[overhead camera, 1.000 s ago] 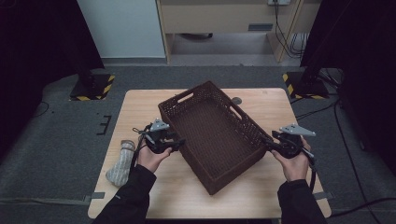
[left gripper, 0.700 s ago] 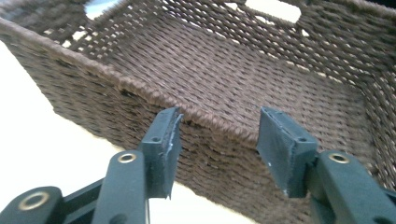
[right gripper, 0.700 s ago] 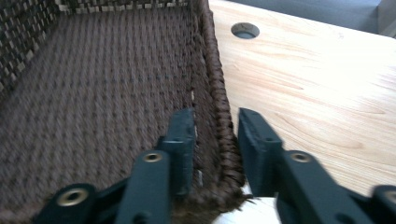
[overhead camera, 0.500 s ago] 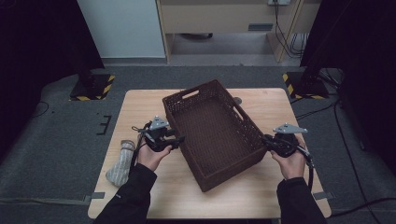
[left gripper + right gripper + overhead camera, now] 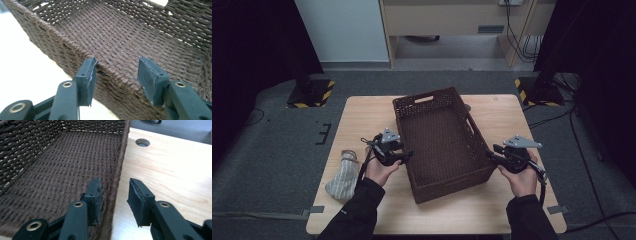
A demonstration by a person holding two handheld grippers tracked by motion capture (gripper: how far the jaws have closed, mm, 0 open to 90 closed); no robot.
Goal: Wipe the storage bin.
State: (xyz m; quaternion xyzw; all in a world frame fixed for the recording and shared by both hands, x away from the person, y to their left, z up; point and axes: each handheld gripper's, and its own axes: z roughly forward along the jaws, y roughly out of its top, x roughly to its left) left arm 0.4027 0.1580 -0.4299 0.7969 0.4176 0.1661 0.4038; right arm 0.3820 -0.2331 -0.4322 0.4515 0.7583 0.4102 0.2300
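A dark brown rectangular woven wicker basket [image 5: 439,137] sits skewed on the middle of the pale wooden table [image 5: 362,112], its near short end turned toward the person's right. The left gripper [image 5: 404,157] meets the basket's left long wall; in the left gripper view the left gripper [image 5: 116,72] has its jaws astride the braided rim, one pad outside touching the weave and the other inside, standing off the wall with a clear gap, so nothing is clamped; those jaws have just been closing a little. The right gripper [image 5: 491,156] is at the right long wall; in the right gripper view the right gripper [image 5: 113,192] also straddles the rim, inner pad close against the wall, outer pad apart over the bare table, and its jaws have just been opening with the wall between them. From above, both sets of fingertips are too small and dark to read against the basket. A grey-and-white rolled cloth [image 5: 343,174] lies near the table's left front edge, partly covered by the left sleeve. A round hole in the table top [image 5: 142,142] is half hidden behind the basket's far corner in the high view.
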